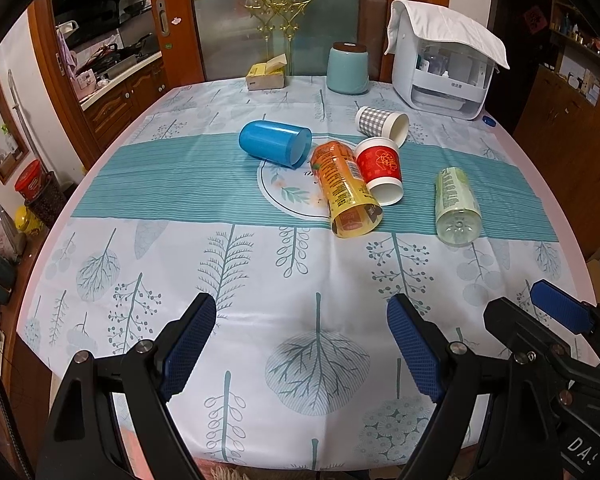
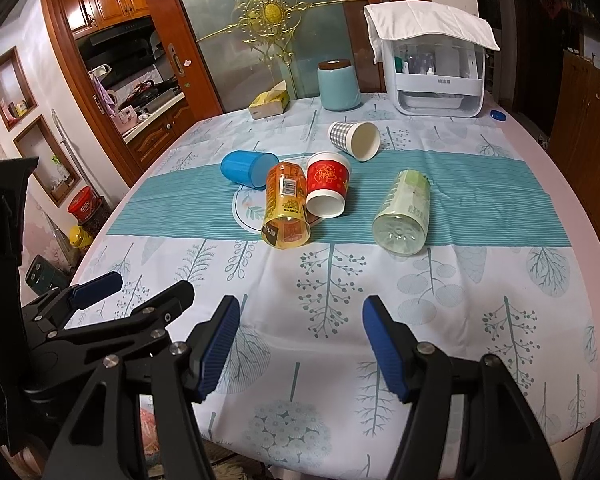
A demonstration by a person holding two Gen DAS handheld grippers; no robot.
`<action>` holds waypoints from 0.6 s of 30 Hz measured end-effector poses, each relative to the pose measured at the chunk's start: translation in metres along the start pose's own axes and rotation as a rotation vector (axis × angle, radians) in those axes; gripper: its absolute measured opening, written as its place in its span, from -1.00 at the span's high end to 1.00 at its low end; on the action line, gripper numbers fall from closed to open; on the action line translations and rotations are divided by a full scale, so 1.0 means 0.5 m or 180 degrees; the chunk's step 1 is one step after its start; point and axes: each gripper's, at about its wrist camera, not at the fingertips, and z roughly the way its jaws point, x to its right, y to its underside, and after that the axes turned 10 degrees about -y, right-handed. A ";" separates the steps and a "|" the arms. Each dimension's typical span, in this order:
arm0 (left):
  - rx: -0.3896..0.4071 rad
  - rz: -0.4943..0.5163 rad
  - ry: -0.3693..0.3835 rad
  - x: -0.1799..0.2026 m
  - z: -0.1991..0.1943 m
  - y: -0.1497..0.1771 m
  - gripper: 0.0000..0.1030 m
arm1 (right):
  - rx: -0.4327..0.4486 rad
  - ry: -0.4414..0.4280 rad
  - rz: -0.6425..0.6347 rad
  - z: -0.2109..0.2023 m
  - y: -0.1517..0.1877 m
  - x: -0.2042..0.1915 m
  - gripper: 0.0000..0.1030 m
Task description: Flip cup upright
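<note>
Left wrist view: the left gripper (image 1: 302, 344) gapes wide and empty over the near table (image 1: 260, 280). Beyond lie five cups on their sides: blue cup (image 1: 274, 142), orange cup (image 1: 346, 188), red cup (image 1: 382, 168), checked cup (image 1: 380, 122), green cup (image 1: 456, 204). The right gripper (image 2: 300, 344) is likewise wide open, holding nothing.

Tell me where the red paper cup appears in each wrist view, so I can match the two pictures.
Left wrist view: the red paper cup lies on its side right of centre, touching the orange cup.
Right wrist view: it lies at centre, again beside the orange cup.
Shared landmark: the checked paper cup behind it.
</note>
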 end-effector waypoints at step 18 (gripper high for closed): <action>0.0009 0.0006 0.0044 0.003 0.020 -0.016 -0.68 | 0.0005 0.0010 -0.0023 0.010 -0.007 0.003 -0.25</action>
